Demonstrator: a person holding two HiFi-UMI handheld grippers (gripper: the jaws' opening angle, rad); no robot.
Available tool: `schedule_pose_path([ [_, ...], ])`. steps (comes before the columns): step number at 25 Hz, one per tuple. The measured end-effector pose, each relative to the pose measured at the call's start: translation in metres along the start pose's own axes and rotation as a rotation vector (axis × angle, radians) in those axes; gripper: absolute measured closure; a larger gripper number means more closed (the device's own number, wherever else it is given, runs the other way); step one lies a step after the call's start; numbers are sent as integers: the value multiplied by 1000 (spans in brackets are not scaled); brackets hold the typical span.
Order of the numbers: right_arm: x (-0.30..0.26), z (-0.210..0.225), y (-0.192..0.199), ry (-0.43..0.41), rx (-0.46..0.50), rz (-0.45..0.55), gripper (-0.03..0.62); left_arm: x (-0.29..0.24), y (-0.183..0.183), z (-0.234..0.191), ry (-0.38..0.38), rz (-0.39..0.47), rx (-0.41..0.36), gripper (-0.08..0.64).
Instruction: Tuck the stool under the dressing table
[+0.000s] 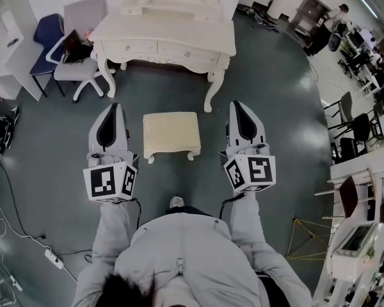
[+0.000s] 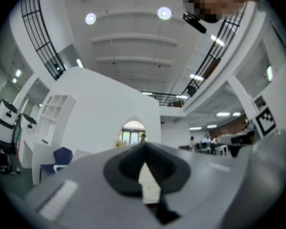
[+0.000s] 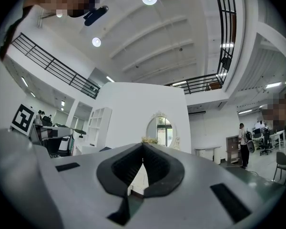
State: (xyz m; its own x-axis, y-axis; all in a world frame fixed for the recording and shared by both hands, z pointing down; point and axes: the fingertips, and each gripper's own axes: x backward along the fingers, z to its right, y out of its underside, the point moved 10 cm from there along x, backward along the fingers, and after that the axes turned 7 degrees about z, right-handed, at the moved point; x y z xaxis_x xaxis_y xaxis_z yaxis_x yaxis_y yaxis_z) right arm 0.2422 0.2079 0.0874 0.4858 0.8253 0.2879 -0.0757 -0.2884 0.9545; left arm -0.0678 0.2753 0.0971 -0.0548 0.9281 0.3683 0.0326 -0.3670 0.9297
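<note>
A cream stool with short carved legs stands on the grey floor, a little in front of the white dressing table. My left gripper hovers left of the stool, apart from it, jaws shut and empty. My right gripper hovers right of the stool, likewise shut on nothing. In the left gripper view the shut tips point slightly upward at the arched mirror. In the right gripper view the closed tips point toward the oval mirror.
A grey chair and a blue chair stand left of the dressing table. White shelving lines the left wall. Cables and a power strip lie on the floor at lower left. Desks and chairs fill the right side.
</note>
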Motion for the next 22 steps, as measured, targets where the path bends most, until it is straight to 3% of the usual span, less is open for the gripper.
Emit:
schedule_pose_path([
  [12, -40, 37, 27, -43, -26, -22, 589, -40, 26, 13, -17, -21, -2, 551],
  [22, -71, 34, 77, -64, -55, -147, 589, -62, 70, -4, -8, -118, 24, 551],
])
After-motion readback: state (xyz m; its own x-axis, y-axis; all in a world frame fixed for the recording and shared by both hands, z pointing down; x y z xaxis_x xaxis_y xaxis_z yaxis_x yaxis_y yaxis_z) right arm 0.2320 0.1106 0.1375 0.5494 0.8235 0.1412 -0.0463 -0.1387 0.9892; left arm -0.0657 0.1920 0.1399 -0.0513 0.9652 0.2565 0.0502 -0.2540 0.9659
